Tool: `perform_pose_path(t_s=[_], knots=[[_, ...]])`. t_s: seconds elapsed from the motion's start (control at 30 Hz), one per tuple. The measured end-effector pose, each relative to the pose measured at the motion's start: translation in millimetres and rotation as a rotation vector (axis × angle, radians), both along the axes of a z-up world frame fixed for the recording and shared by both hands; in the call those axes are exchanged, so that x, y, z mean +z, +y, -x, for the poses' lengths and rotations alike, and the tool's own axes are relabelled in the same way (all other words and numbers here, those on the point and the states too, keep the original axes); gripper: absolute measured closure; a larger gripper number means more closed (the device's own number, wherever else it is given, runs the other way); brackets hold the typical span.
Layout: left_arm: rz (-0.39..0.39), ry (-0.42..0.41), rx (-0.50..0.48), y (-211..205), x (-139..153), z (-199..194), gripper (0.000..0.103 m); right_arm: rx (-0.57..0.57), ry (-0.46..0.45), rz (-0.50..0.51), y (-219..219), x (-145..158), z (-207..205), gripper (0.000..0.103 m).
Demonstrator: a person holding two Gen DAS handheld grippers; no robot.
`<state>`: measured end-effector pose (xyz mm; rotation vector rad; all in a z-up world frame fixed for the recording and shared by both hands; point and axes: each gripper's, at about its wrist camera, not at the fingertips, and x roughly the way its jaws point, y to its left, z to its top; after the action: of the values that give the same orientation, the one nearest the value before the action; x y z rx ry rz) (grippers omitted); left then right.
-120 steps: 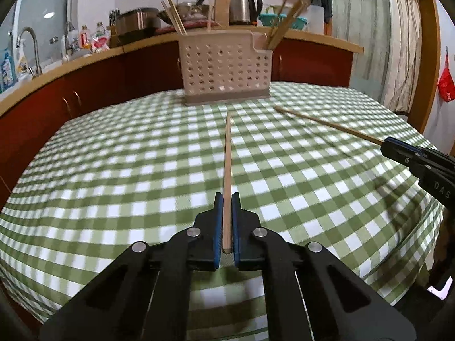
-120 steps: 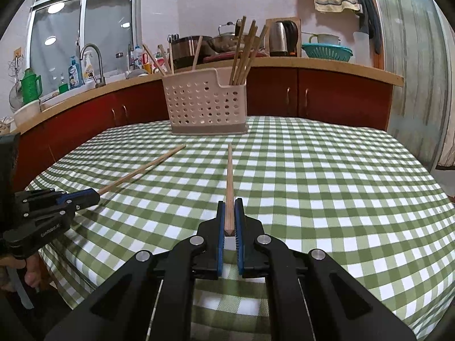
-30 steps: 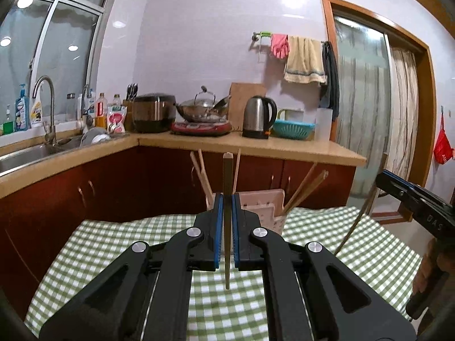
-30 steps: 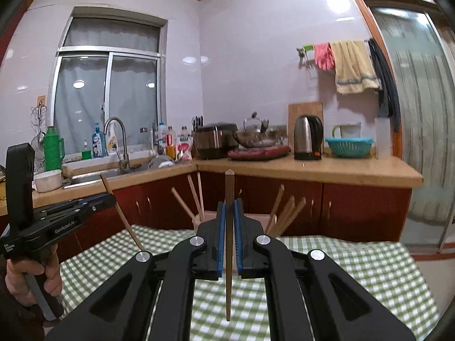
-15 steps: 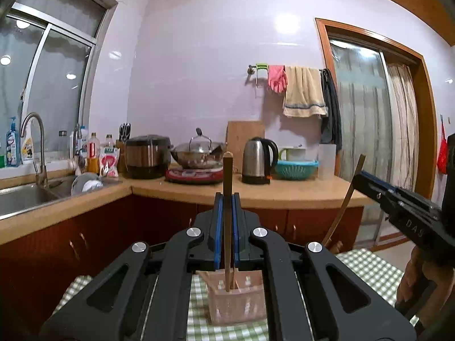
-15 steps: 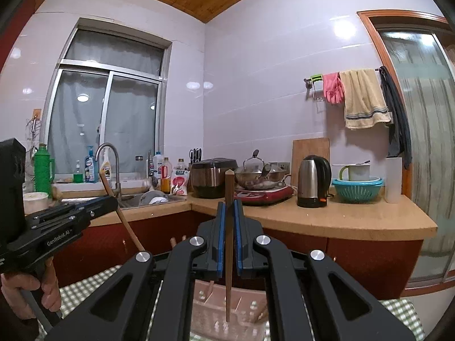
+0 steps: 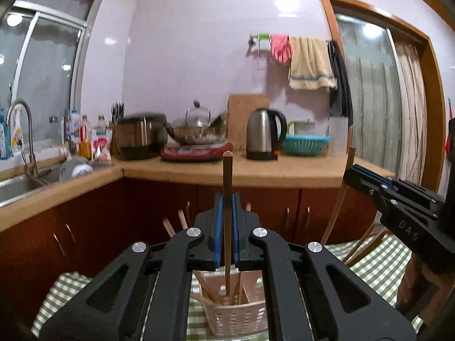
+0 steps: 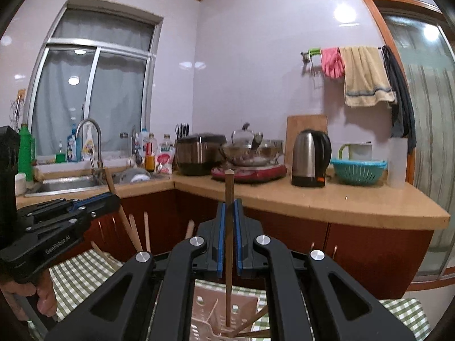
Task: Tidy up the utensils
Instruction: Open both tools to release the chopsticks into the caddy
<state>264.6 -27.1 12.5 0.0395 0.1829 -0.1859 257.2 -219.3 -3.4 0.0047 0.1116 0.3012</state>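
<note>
Step in hand: both chopsticks are poised upright over the utensil basket [image 7: 239, 315] — the drop-in stage, by my reading.
Left claw [image 7: 226, 227]: pressed together on a chopstick [image 7: 227, 176], pinching it about mid-length; the stick stands near vertical, its lower tip down among the sticks already in the basket.
Right claw [image 8: 229, 233]: likewise pinching a chopstick [image 8: 229, 190], held upright with its lower end just over, or just inside, the basket's mouth — which of the two I cannot tell.
Basket: pale perforated plastic, standing on the tabletop [image 7: 378, 264] with its green checked cloth, directly below both claws; several chopsticks lean inside it.
Each claw in the other's view: the right one appears at the right edge of the left view [image 7: 358, 176], the left one at the left edge of the right view [image 8: 111, 199], both near the basket.
Next move: spread each claw so its stick slides down into the basket; the sticks should stay over the opening, clear of the rim and the leaning sticks.
Risk: a tilted release could bounce a stick off the rim onto the cloth.
</note>
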Motion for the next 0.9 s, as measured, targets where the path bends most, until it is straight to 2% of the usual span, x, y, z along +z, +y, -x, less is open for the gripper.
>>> perform_pose_path(t_s=[0.27, 0.43, 0.47, 0.5, 0.57, 0.63, 0.7, 0.73, 0.8, 0.9], knots=[[-0.003, 0.093, -0.007, 5.1, -34.6, -21.4, 0.097, 0.006, 0.064, 0.004, 3.9, -22.8, -8.9, 0.096], [-0.027, 0.079, 0.003, 4.1, -38.8, -20.7, 0.092, -0.007, 0.068, 0.033, 7.3, -26.3, -4.8, 0.096], [-0.03, 0.078, 0.007, 3.7, -38.9, -20.6, 0.08, -0.007, 0.07, 0.034, 7.4, -26.3, -5.8, 0.096], [-0.03, 0.075, 0.011, 3.6, -38.9, -20.3, 0.064, -0.008, 0.072, 0.034, 7.3, -26.1, -4.6, 0.096], [-0.018, 0.063, 0.018, 5.6, -38.4, -18.3, 0.052, -0.01, 0.073, 0.038, 6.8, -26.3, -6.4, 0.095], [-0.018, 0.063, 0.018, 5.4, -38.1, -17.7, 0.052, -0.009, 0.077, 0.044, 7.1, -26.8, -5.9, 0.092], [-0.025, 0.067, 0.019, 4.7, -38.6, -18.3, 0.049, -0.01, 0.079, 0.043, 6.9, -27.3, -4.8, 0.077], [-0.029, 0.066, 0.018, 4.4, -38.6, -18.0, 0.047, -0.012, 0.076, 0.042, 7.0, -27.2, -4.1, 0.074], [-0.038, 0.058, 0.021, 3.1, -37.9, -16.0, 0.035, -0.015, 0.075, 0.044, 7.6, -27.6, -3.5, 0.067], [-0.036, 0.055, 0.024, 3.5, -37.5, -14.5, 0.031, -0.019, 0.071, 0.045, 7.5, -27.8, -2.3, 0.058]])
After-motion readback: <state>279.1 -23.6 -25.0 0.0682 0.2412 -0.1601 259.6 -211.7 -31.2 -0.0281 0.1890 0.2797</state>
